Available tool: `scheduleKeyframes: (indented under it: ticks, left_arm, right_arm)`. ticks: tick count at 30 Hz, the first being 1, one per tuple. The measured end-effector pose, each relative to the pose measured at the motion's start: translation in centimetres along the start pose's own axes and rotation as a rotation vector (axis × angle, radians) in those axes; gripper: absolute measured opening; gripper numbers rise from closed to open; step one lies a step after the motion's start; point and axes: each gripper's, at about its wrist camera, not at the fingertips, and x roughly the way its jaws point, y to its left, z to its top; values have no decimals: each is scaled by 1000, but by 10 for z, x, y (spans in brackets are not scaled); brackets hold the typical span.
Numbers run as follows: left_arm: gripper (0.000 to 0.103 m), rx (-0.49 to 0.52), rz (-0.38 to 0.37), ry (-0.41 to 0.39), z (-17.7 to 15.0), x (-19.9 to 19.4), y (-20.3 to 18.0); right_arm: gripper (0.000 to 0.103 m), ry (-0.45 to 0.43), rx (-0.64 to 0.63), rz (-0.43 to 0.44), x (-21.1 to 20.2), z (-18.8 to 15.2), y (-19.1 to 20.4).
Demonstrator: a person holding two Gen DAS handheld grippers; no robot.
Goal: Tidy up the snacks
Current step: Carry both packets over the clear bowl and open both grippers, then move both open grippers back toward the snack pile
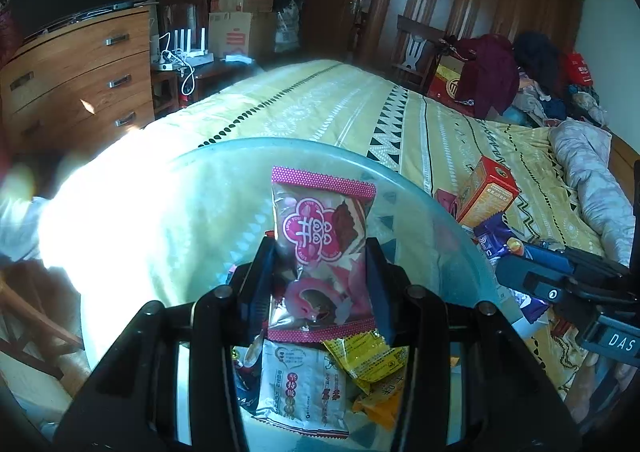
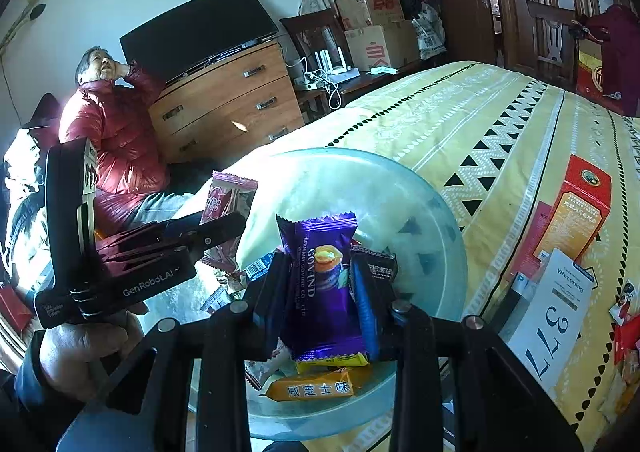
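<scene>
Both packets could slip. The left gripper [image 1: 320, 264] pinches the pink packet [image 1: 322, 248] low on its sides, and most of the packet sticks up past the fingers. The wrapper is shiny, so I think a quick tip or shake could let it slide out. If it falls, it may miss the glass plate [image 1: 224, 159] and land on the bed [image 1: 360, 99].

The right gripper [image 2: 320, 288] is shut on the purple packet [image 2: 322, 284] the same way, squeezing its middle. A hard squeeze might crush the treat inside.

The two tools are close side by side. In the right view the left gripper sits at about 9 o'clock from the purple packet. They could bump if both move to the plate at once.

Other snacks lie on the plate under the tools: a white packet [image 1: 300, 388] and a yellow packet [image 1: 368, 360] at 6 o'clock below the pink one, and an orange packet [image 2: 312, 388] at 6 o'clock below the purple one. A red box [image 2: 572, 215] lies on the bed at about 3 o'clock
</scene>
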Motion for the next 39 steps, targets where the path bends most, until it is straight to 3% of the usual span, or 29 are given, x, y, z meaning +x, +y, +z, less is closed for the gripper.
scheduleKeyframes:
  ticks: [7, 11, 18, 22, 25, 32, 36, 39]
  left_arm:
    - [46, -4, 11, 8, 0, 0, 3]
    - [79, -11, 41, 17, 2, 1, 7]
    - [103, -5, 154, -27, 5, -8, 2]
    - [103, 21, 230, -40, 8, -11, -7]
    - [103, 25, 241, -58, 8, -13, -18]
    - [103, 60, 183, -85, 4, -23, -62]
    - [103, 106, 21, -127, -3, -34, -103]
    - [103, 178, -120, -107, -7, -33, -146]
  right_arm:
    - [47, 3, 34, 4, 5, 2, -7]
    - [63, -10, 44, -7, 3, 3, -9]
    - [67, -44, 32, -23, -22, -6, -12]
    - [80, -64, 59, -57, -48, -29, -24]
    - [81, -62, 99, -80, -68, -52, -37]
    - [82, -21, 180, -167, -114, -122, -75]
    - [82, 18, 297, -233, -144, -177, -113]
    - [82, 9, 405, -288, -173, -212, -145]
